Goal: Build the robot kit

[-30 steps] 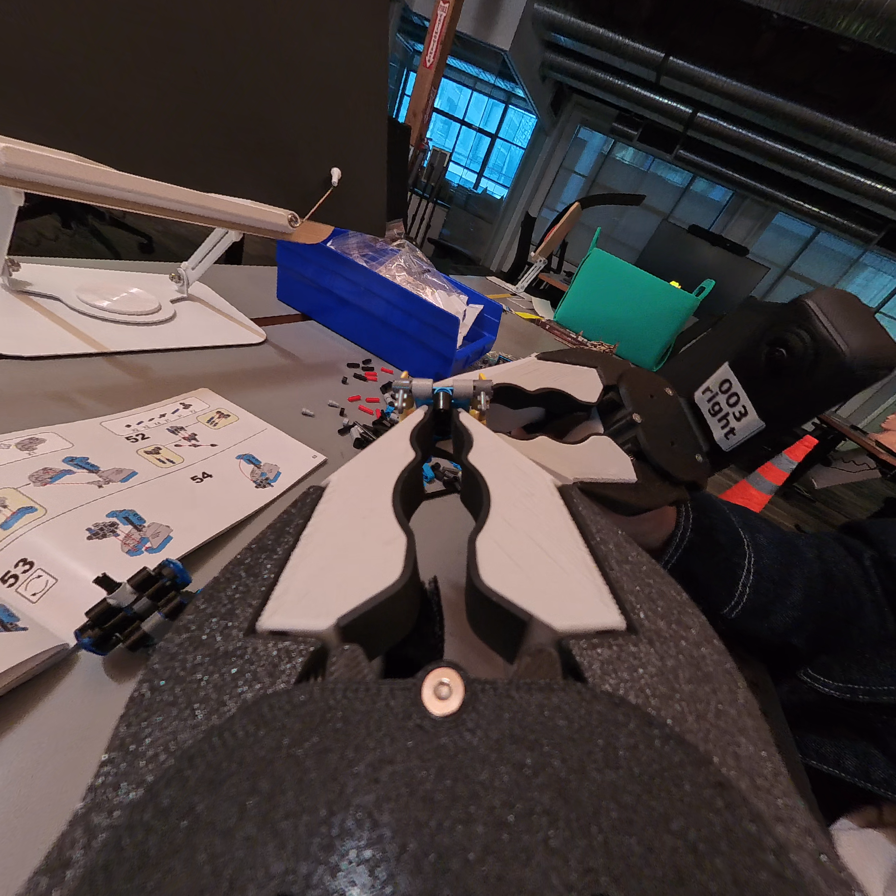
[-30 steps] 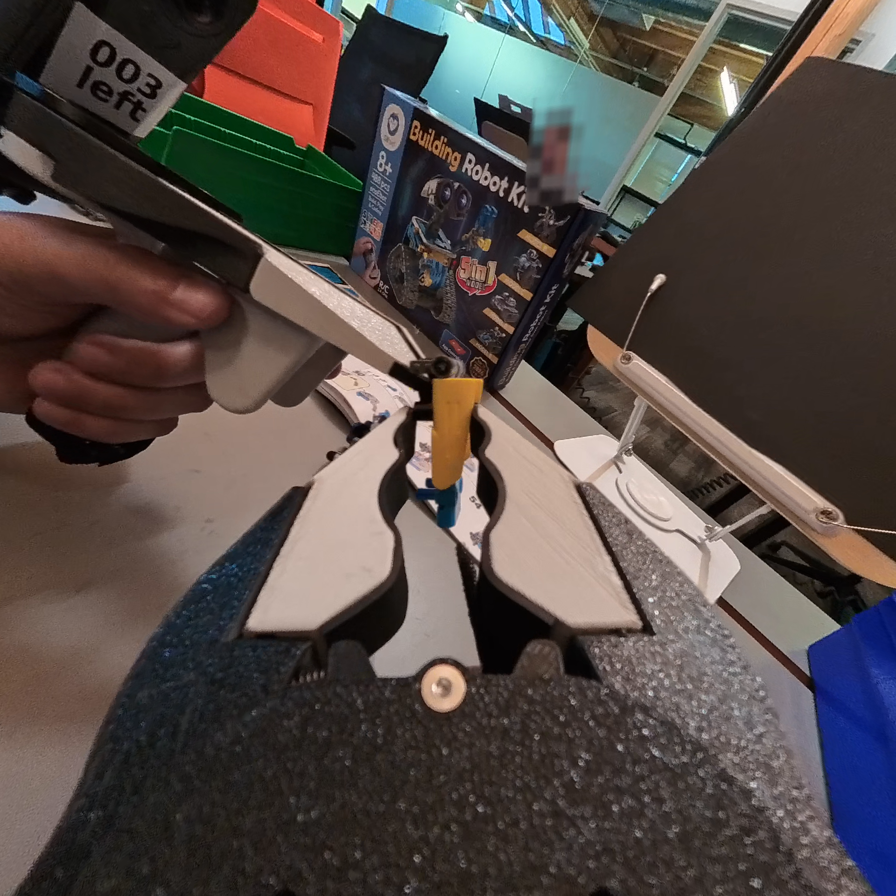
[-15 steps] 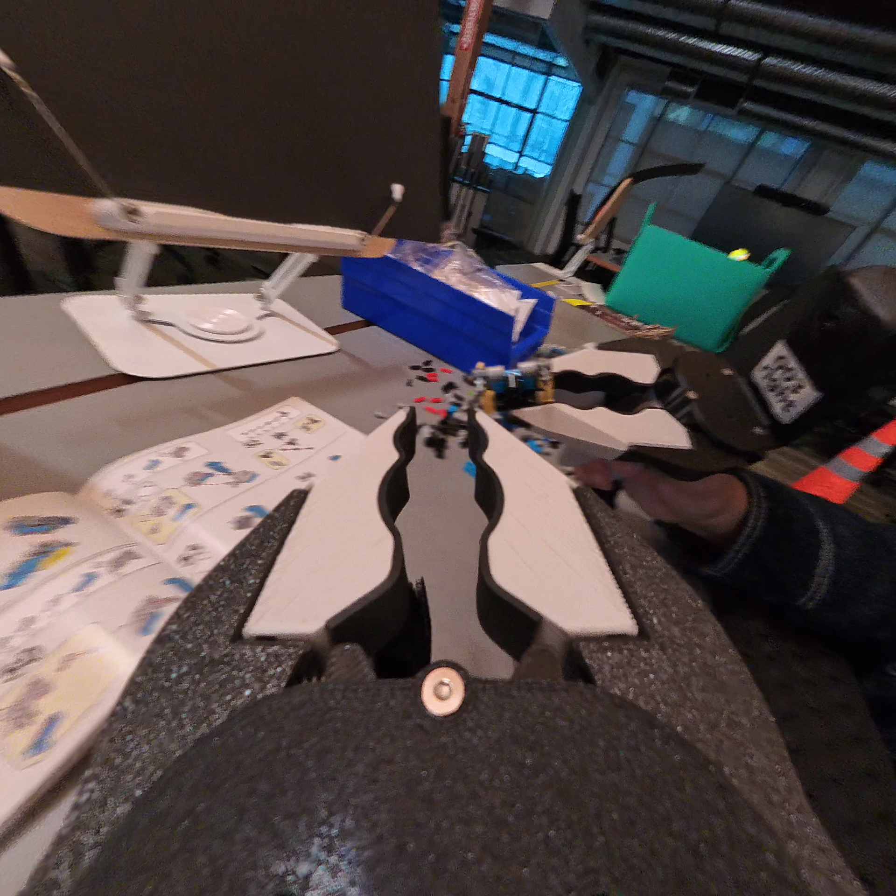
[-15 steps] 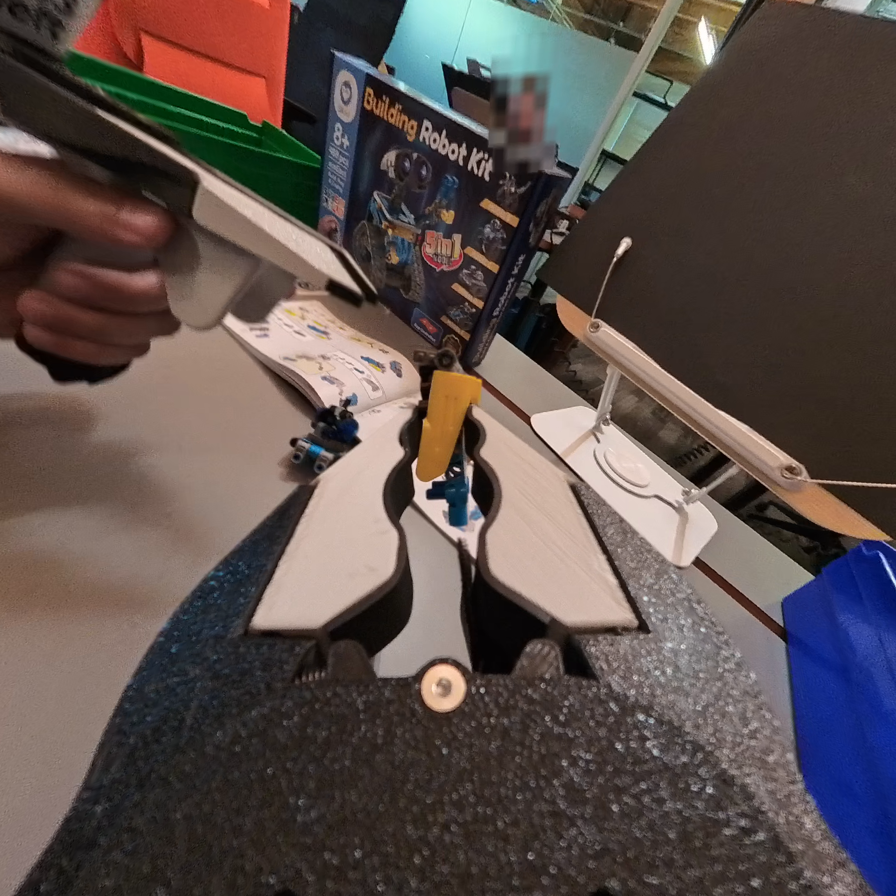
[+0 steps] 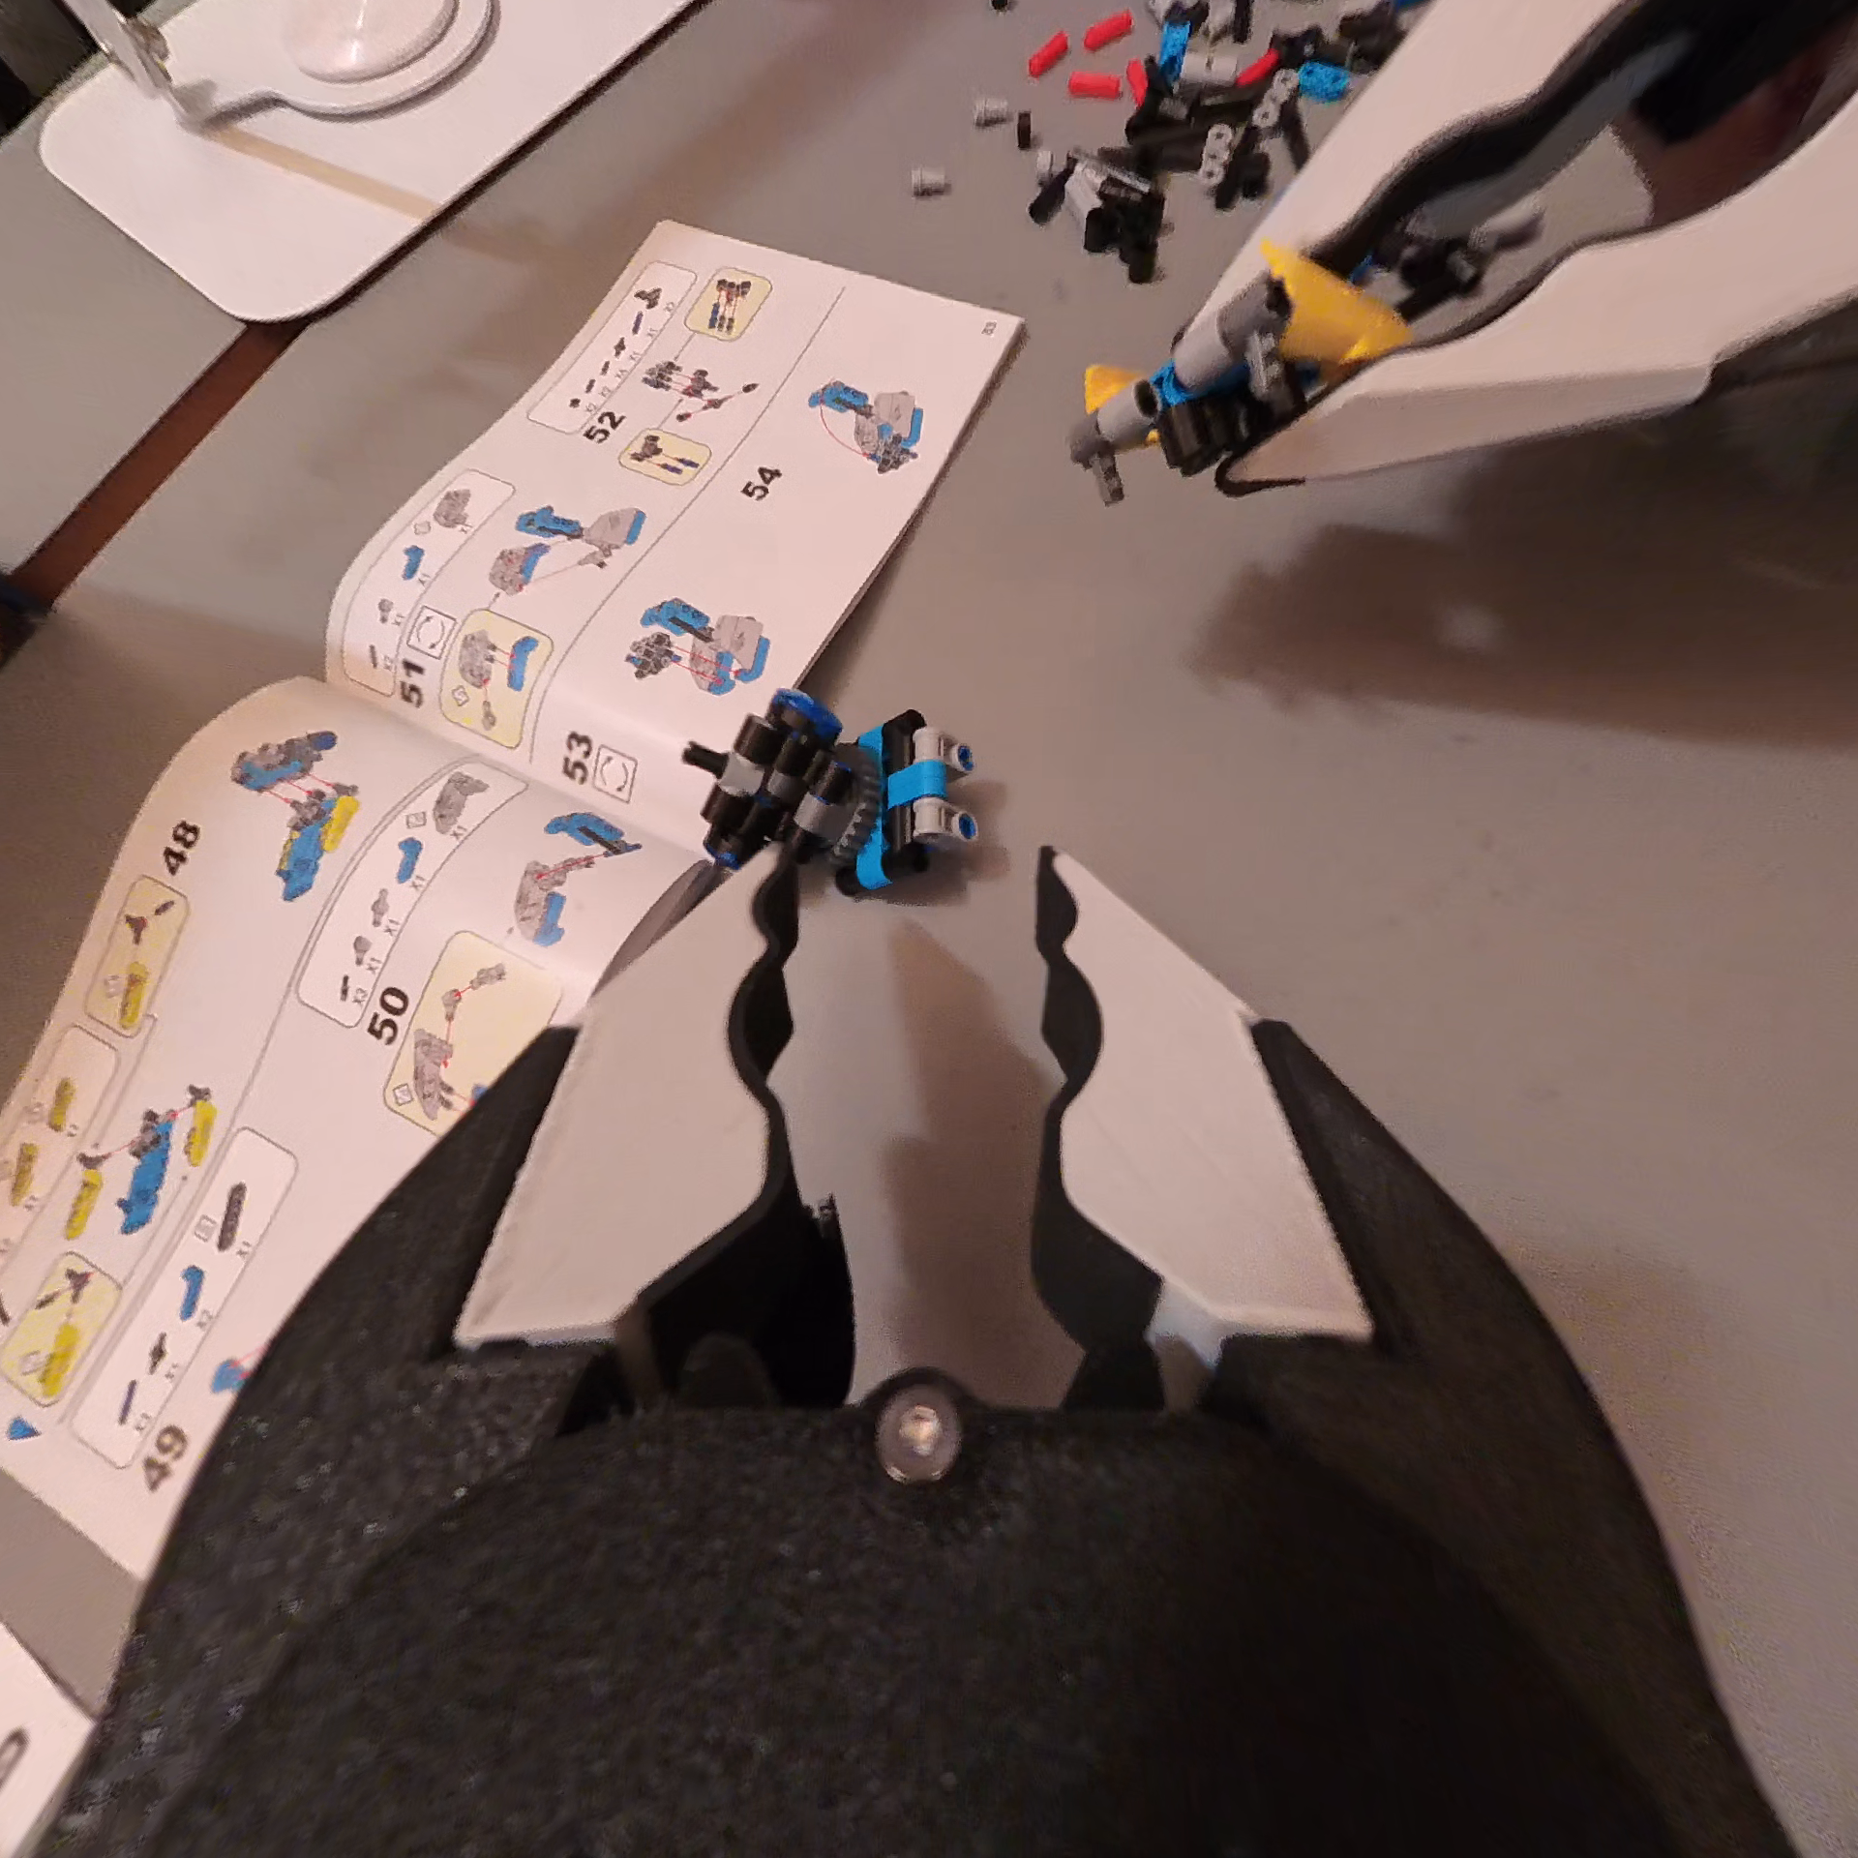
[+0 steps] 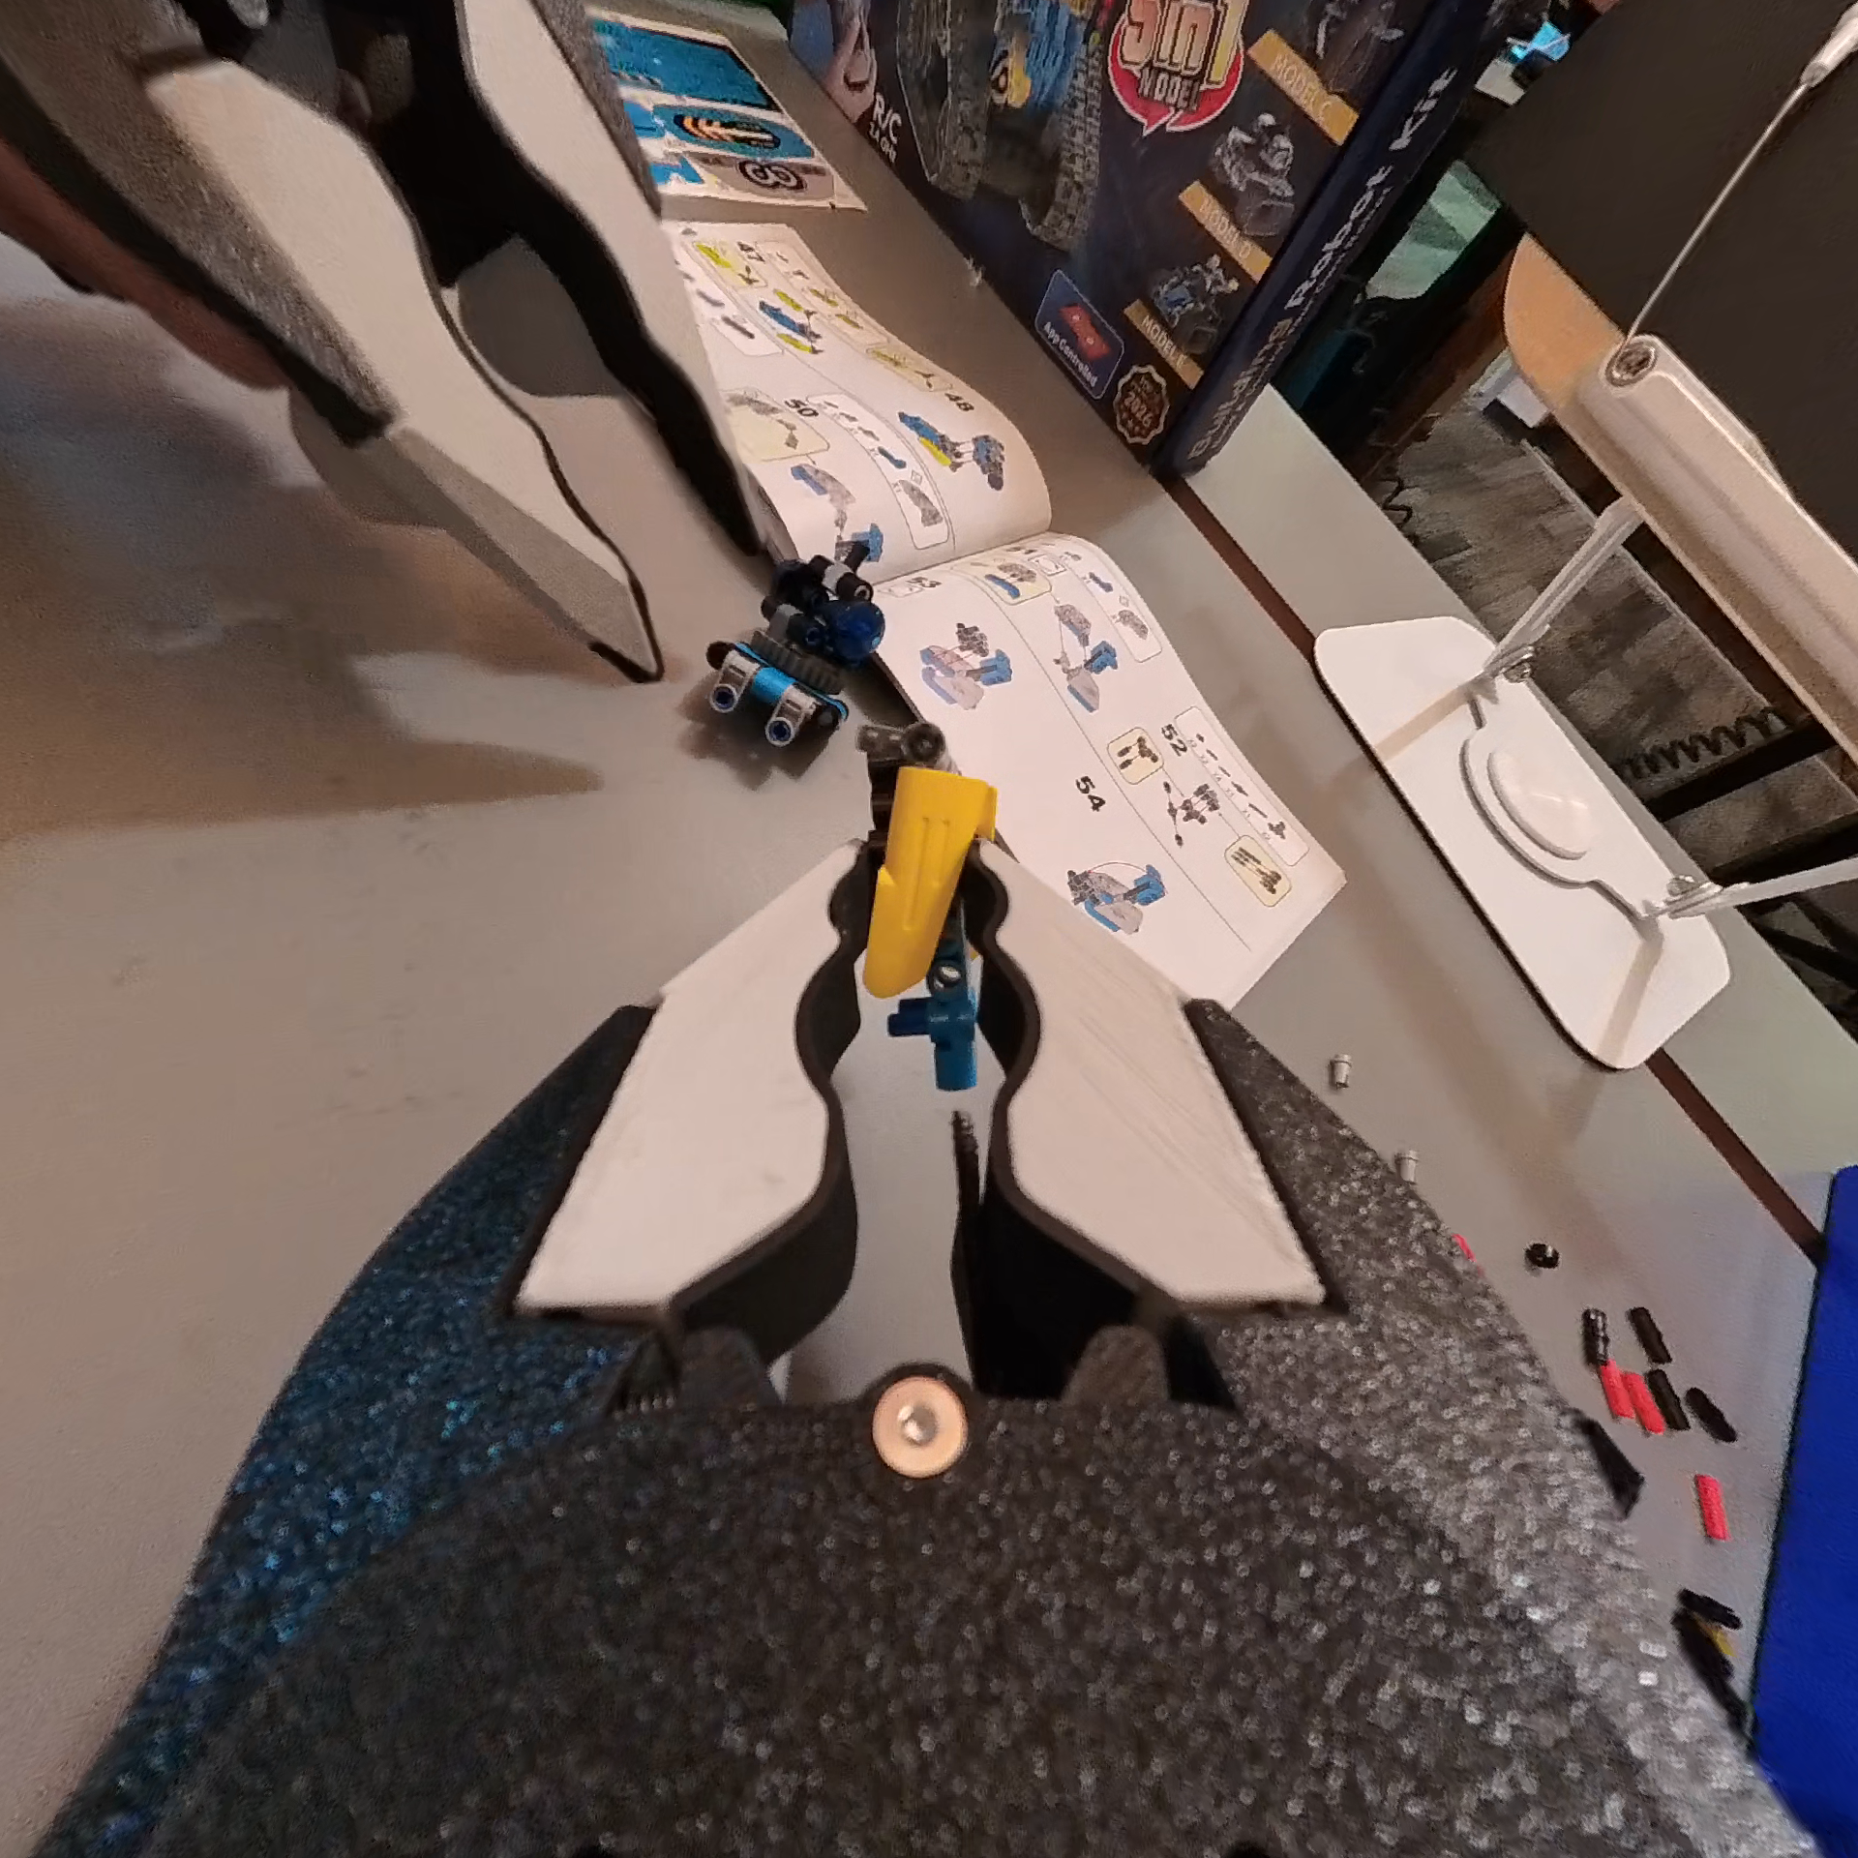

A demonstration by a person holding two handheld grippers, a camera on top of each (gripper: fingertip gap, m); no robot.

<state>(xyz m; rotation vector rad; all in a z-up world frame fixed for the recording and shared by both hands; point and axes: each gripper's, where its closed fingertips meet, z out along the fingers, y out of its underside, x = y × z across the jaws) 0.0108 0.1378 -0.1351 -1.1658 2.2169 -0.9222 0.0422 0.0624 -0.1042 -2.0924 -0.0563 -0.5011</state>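
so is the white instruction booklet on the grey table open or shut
Open. The white instruction booklet lies spread flat on the grey table, two facing pages of diagrams showing either side of its centre fold.

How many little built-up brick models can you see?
2. A small black-and-blue brick assembly lies on the grey table by the open instruction booklet. A yellow, grey and blue brick assembly sits clamped in the right gripper.

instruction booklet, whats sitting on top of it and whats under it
Only the black-and-blue brick assembly overlaps the open instruction booklet, at its near edge by the fold, just beyond the open left gripper. Grey table surrounds it; anything beneath the pages is hidden.
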